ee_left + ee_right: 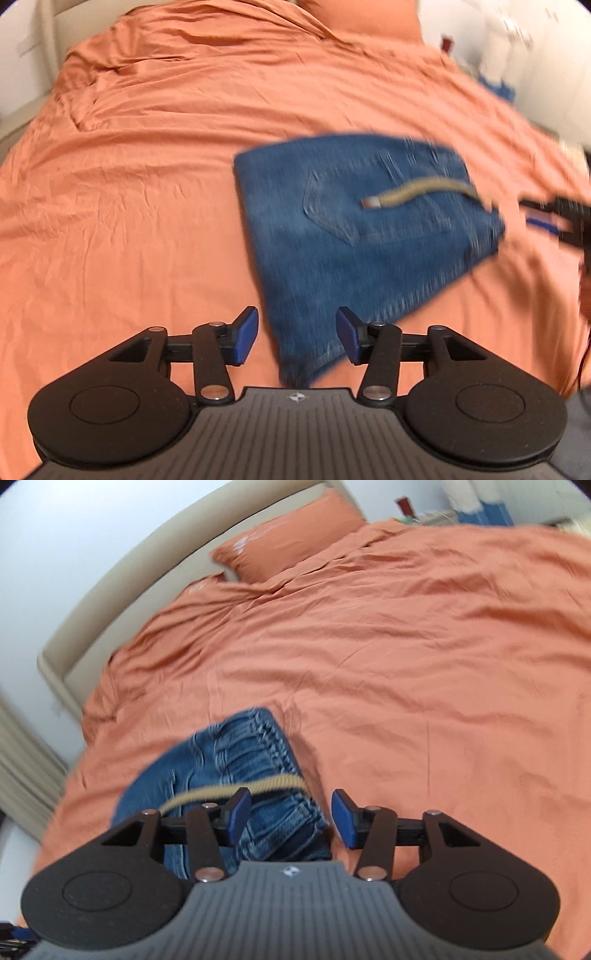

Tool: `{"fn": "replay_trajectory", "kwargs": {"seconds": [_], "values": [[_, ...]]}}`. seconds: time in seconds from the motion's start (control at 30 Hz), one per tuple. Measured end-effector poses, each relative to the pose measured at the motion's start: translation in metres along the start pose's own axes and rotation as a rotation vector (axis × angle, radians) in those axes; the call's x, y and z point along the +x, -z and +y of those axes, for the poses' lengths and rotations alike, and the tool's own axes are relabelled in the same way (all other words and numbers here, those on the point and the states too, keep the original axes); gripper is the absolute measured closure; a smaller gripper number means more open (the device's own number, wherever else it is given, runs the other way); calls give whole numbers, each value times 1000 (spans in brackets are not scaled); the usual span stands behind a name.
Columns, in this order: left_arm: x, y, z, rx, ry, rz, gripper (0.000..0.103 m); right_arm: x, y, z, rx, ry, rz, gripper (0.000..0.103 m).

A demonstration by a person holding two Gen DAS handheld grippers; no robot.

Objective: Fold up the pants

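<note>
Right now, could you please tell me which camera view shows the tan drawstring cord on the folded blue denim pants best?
The left wrist view: the tan drawstring cord lies unobstructed across the folded blue denim pants, its capped tip visible. In the right wrist view the cord is blurred and partly hidden behind the open right gripper.

I see a bed (pixel 147 184) covered in a wrinkled orange duvet, a matching pillow (pixel 291 535) at its headboard end. Folded denim pants (pixel 351 236) (tan drawstring (pixel 417 190) across them) lie flat on the duvet.
</note>
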State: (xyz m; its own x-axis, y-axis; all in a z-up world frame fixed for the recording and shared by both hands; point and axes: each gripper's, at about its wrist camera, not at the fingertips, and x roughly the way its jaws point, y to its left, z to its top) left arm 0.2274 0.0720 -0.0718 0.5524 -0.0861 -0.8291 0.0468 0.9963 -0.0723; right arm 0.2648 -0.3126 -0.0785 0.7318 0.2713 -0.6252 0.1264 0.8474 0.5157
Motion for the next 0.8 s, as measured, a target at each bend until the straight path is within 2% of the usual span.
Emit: {"fn": "replay_trajectory", "kwargs": {"seconds": [0.1,0.13,0.17,0.2,0.43,0.53,0.63,0.8], "values": [[12,-14,19,-93,37,-39,36,9,-11,1,3,-51,45,54],[17,-18,25,-127,51,-43,35,14,-15,2,-8,-76,71,50],[24,-21,32,-160,68,-44,34,20,-20,4,-29,-99,99,39],[31,-25,40,-192,88,-42,34,27,-26,6,-52,-116,125,34],[84,-33,81,-391,218,-17,32,91,-63,2,-69,-158,304,35],[105,-32,95,-459,265,-14,32,120,-66,-2,-30,-201,386,35],[125,-29,106,-520,299,-4,32,144,-65,-8,10,-218,432,35],[143,-23,115,-567,376,-31,32,174,-63,-23,107,-276,517,37]]}}
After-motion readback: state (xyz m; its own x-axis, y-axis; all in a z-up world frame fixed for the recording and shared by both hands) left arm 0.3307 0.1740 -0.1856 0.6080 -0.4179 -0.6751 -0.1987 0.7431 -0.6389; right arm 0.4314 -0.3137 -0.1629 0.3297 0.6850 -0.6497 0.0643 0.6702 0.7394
